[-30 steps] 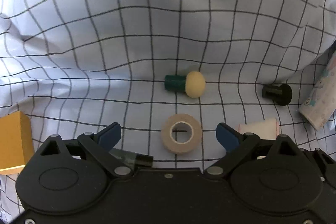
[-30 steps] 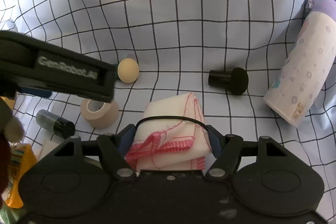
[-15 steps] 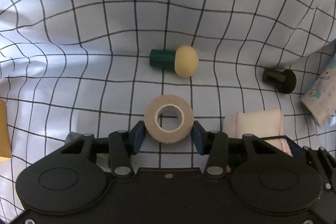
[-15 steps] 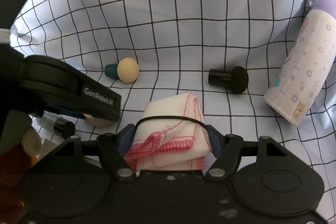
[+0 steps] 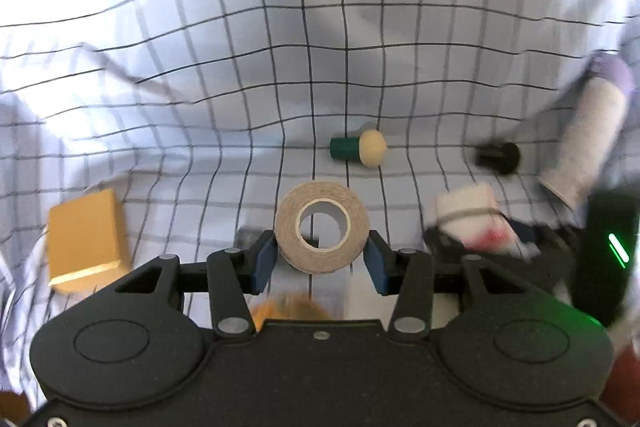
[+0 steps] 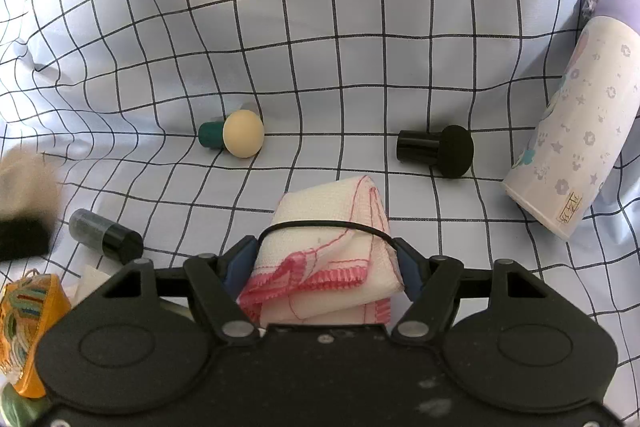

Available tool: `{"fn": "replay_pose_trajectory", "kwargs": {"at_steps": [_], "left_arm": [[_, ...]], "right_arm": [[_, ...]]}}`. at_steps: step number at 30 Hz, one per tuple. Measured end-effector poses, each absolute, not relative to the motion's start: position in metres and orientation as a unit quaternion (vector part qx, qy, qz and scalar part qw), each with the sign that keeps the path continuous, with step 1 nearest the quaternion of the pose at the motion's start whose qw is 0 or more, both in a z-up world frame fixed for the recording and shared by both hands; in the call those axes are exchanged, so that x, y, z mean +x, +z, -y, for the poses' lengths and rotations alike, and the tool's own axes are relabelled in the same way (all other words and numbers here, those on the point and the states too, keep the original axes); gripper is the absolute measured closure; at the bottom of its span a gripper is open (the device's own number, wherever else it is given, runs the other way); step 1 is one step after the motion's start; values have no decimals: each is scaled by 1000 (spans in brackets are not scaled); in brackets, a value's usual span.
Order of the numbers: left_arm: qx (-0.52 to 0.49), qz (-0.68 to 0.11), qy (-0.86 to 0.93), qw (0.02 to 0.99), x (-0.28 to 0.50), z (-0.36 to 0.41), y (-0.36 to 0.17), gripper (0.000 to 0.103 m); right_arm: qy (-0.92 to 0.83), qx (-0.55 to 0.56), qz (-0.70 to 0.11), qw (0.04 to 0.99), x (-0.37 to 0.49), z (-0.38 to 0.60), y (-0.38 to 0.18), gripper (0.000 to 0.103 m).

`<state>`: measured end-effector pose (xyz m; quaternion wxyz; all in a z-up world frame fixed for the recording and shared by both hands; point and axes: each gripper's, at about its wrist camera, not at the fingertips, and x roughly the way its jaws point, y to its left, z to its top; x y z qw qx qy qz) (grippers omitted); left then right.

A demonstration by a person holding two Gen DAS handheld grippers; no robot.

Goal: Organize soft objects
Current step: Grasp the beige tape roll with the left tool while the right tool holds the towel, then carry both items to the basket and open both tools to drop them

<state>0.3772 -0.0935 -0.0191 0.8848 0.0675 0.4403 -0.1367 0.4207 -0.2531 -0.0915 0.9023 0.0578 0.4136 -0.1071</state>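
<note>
1. A checked cloth [image 6: 320, 47] is spread under everything.
2. A patterned bottle [image 6: 576, 131] with a purple cap is laid at the right edge.
3. A yellow box [image 5: 86, 239] is seen at the left of the left wrist view.
4. A folded white cloth [image 6: 328, 259] with red stitching, bound by a black band, is clamped by the right gripper [image 6: 326, 267], resting on the checked cloth.
5. A beige tape roll [image 5: 322, 227] is clamped by the left gripper [image 5: 320, 259], apparently raised above the cloth.
6. A green-handled sponge applicator [image 6: 234, 133] and a black applicator [image 6: 438, 149] are laid well apart beyond the grippers.
</note>
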Motion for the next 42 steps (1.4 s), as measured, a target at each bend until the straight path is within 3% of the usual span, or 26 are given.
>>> {"fn": "replay_pose_trajectory", "kwargs": {"at_steps": [13, 21, 30, 42], "left_arm": [[67, -404, -164, 897, 231, 48, 4, 56], [69, -411, -183, 890, 184, 43, 3, 56], [63, -413, -175, 891, 160, 34, 0, 56], [52, -441, -176, 879, 125, 26, -7, 56]], "right_arm": [[-128, 41, -408, 903, 420, 250, -88, 34], [-183, 34, -350, 918, 403, 253, -50, 34], [-133, 54, -264, 954, 306, 238, 27, 34], [-82, 108, -228, 964, 147, 203, 60, 33]]}}
